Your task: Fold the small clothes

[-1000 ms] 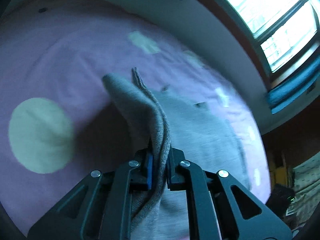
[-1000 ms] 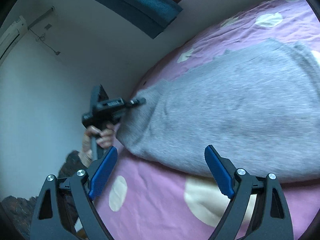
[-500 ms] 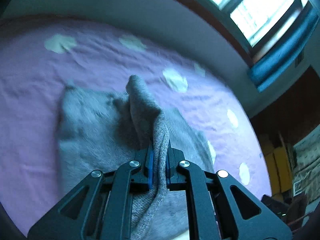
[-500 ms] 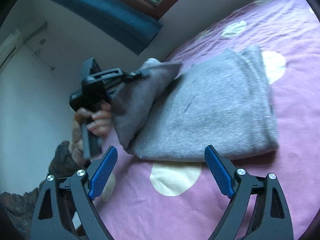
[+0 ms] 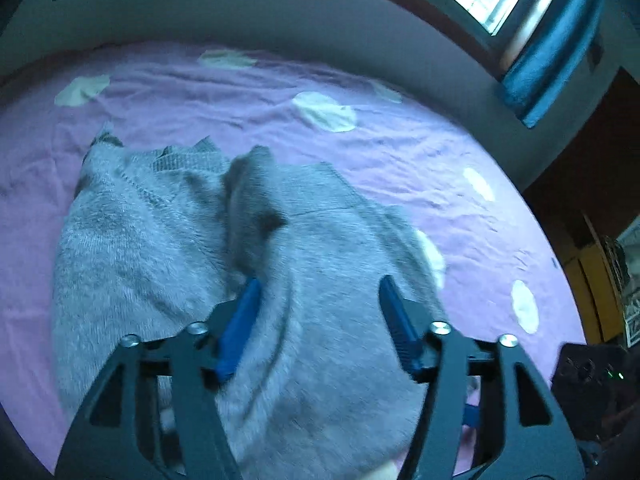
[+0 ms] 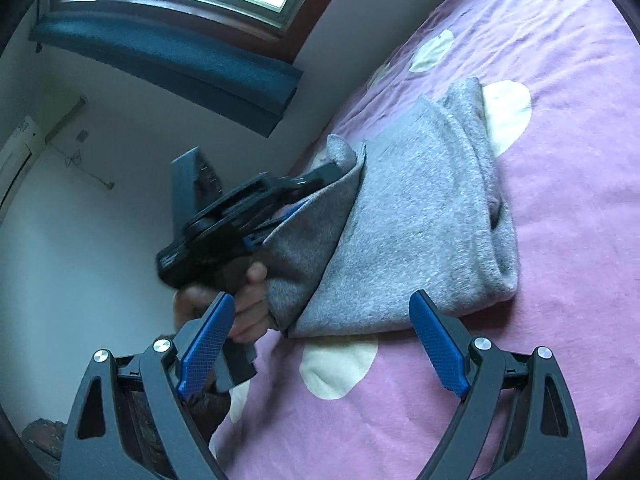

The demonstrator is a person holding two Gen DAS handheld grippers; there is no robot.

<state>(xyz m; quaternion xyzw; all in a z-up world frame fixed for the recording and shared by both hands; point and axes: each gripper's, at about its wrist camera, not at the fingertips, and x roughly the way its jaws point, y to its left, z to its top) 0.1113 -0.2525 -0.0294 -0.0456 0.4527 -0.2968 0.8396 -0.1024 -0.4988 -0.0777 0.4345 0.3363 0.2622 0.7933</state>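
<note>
A grey knit garment [image 5: 168, 248] lies folded over on the pink bedsheet [image 5: 400, 160]; it also shows in the right wrist view [image 6: 420, 216]. My left gripper [image 5: 320, 320] is open just above the garment, with a raised fold of cloth still draped by its left finger [image 5: 240, 320]. In the right wrist view the left gripper [image 6: 296, 196] sits at the garment's near edge, held by a hand. My right gripper [image 6: 320, 344] is open and empty, hovering in front of the garment's near edge.
The pink sheet with pale dots [image 6: 340, 364] covers the bed. A wall and a window with a blue curtain [image 6: 168, 60] lie beyond the bed. Dark furniture [image 5: 592, 376] stands at the right in the left wrist view.
My left gripper carried the garment's edge over onto the rest of it, then opened and let the cloth go. The right gripper stayed open and drew nearer.
</note>
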